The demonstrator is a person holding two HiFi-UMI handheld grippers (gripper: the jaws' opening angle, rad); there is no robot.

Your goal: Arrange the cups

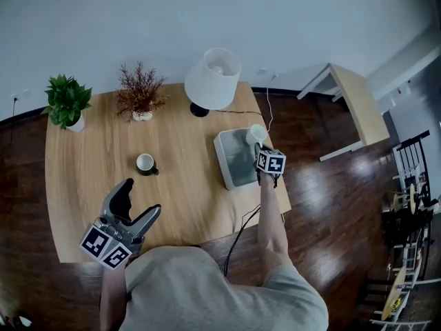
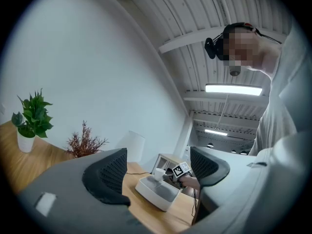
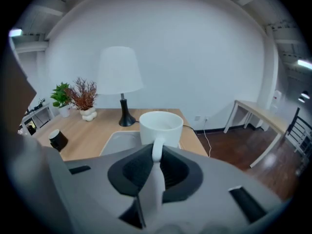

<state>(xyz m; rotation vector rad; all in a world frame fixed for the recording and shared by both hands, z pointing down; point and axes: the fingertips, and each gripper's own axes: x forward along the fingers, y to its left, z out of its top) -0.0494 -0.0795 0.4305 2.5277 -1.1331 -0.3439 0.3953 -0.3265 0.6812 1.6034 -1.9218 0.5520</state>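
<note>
My right gripper [image 1: 260, 143] is shut on the handle of a white cup [image 1: 255, 134], holding it upright over the right part of a grey tray [image 1: 228, 158]. In the right gripper view the white cup [image 3: 161, 127] sits just past the pads with its handle pinched between them, above the tray [image 3: 116, 141]. A black cup [image 1: 146, 164] with a white inside stands on the wooden table [image 1: 89, 198] left of the tray, also seen as the black cup [image 3: 58, 140] at the left. My left gripper [image 1: 140, 203] hangs open and empty over the table's near edge.
A white lamp [image 1: 212, 80] stands at the back of the table, with a dried red plant [image 1: 140, 92] and a green potted plant [image 1: 67, 103] to its left. A black cable [image 1: 241, 226] runs off the table's right side. A light wooden side table [image 1: 358, 102] stands to the right on the dark floor.
</note>
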